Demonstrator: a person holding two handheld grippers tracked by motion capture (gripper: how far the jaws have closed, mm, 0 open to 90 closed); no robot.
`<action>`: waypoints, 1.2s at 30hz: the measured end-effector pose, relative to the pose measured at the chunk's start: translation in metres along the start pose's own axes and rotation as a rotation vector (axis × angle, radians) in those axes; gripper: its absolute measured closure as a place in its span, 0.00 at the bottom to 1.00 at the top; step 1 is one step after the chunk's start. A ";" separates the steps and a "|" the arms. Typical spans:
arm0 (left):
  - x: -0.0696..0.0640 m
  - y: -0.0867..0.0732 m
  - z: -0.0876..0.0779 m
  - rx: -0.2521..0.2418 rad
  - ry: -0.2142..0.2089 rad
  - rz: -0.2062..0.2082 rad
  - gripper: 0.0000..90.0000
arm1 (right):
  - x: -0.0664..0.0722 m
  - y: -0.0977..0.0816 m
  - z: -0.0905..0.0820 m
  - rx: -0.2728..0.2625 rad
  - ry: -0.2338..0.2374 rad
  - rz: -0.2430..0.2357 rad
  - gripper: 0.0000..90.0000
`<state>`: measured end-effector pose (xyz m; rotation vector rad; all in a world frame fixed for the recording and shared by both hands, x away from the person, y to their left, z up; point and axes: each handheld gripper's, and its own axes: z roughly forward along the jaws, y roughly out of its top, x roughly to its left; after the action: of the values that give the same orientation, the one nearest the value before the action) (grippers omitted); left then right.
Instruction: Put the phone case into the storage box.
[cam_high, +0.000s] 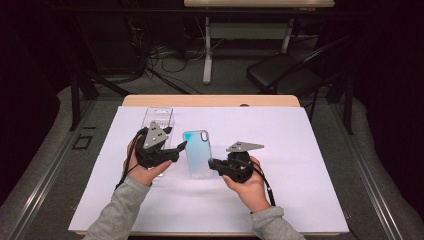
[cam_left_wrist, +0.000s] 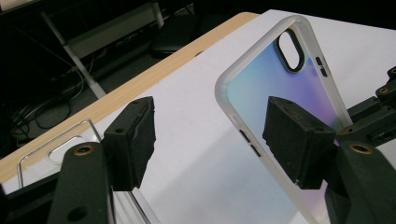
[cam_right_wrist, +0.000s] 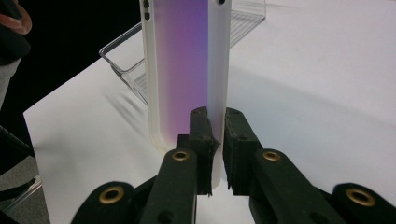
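The phone case (cam_high: 198, 152) lay over the white sheet on the desk (cam_high: 310, 150), its side rim pinched between the right gripper (cam_high: 212, 164)'s fingers (cam_right_wrist: 201, 140), which were clamped narrow on it. It looked light, thin and slightly springy, with a slick back; the frosted rim seemed the safest hold. Across it, the left gripper (cam_high: 176, 150) stood part-open, one finger (cam_left_wrist: 299, 140) over the case's back, pressing nothing. Farther off lay a clear plastic tray (cam_high: 159, 117).

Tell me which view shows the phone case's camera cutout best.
The left gripper view: the phone case shows its cutout large and unblocked. The high view shows it tiny; the right gripper view shows the case's lower part.
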<state>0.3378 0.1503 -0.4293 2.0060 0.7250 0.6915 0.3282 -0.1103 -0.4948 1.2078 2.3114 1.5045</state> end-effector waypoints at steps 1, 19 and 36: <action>0.000 0.000 0.000 -0.001 -0.002 0.011 0.43 | 0.000 0.000 0.000 0.001 -0.002 -0.005 0.92; -0.003 0.000 0.001 0.019 -0.004 0.040 0.56 | 0.009 -0.003 0.004 0.015 -0.031 -0.049 0.92; -0.006 0.000 0.004 0.064 -0.017 0.053 0.74 | 0.014 -0.004 0.006 0.021 -0.063 -0.088 0.92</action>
<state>0.3362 0.1443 -0.4324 2.0936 0.6948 0.6892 0.3197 -0.0967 -0.4966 1.1250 2.3137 1.3963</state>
